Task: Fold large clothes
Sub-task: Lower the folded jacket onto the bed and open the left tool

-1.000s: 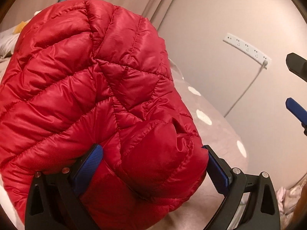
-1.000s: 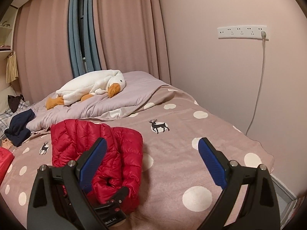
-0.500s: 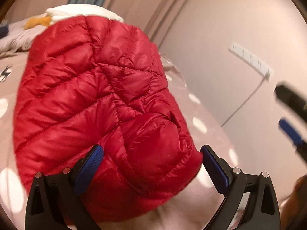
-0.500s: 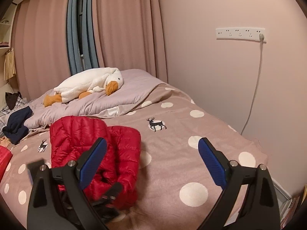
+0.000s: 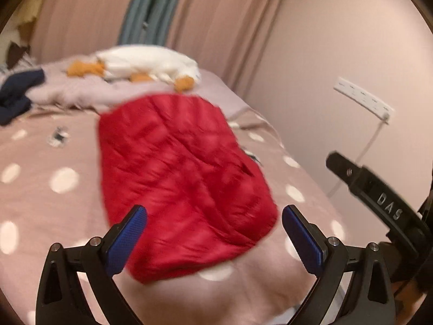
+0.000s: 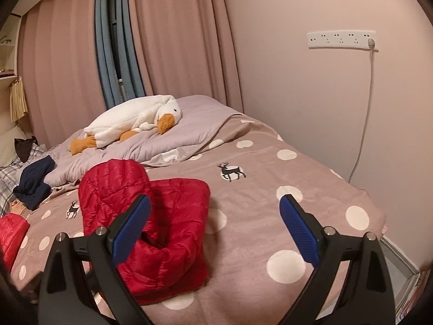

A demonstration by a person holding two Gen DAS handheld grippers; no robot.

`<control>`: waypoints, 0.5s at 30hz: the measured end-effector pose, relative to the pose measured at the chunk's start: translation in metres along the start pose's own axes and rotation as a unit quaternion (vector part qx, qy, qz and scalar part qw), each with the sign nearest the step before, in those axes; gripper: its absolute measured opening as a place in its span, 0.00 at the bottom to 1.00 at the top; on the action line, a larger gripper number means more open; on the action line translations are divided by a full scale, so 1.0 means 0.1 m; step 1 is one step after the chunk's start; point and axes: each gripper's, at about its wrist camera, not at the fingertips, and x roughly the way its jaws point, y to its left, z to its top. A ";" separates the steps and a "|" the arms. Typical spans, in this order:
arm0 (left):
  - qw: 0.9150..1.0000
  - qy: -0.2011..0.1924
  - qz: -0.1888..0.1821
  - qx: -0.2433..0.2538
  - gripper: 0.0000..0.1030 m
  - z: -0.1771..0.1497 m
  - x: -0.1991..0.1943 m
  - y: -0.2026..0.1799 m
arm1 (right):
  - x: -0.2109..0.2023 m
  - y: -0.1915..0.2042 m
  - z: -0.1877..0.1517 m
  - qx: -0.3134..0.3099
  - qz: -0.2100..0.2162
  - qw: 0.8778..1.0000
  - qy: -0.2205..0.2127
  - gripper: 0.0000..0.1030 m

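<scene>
A folded red puffer jacket lies on the pink polka-dot bed. In the left wrist view, which is blurred, my left gripper is open and empty, just in front of the jacket's near edge. In the right wrist view the jacket lies left of centre. My right gripper is open and empty, above the bed with its left finger over the jacket. The right gripper's black body shows at the right edge of the left wrist view.
A white goose plush lies on a grey quilt at the far end. Dark blue clothes and another red garment lie at the left. A wall with a power strip and cable borders the bed on the right.
My left gripper has pulled back and away from the jacket, which filled its view before and now lies on the bed. The right gripper has shifted slightly.
</scene>
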 end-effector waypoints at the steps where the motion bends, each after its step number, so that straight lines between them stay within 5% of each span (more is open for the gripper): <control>1: 1.000 -0.008 0.015 -0.003 0.96 0.03 0.00 0.03 | 0.01 0.03 0.00 -0.002 0.001 1.000 0.001 0.94; 3: 0.999 -0.022 0.042 -0.019 0.96 0.05 -0.06 0.16 | 0.03 0.11 -0.02 -0.009 0.005 1.000 0.006 0.94; 15: 0.993 -0.040 0.077 -0.075 0.96 0.15 -0.16 0.65 | 0.14 0.48 -0.09 -0.031 0.038 0.999 0.024 0.94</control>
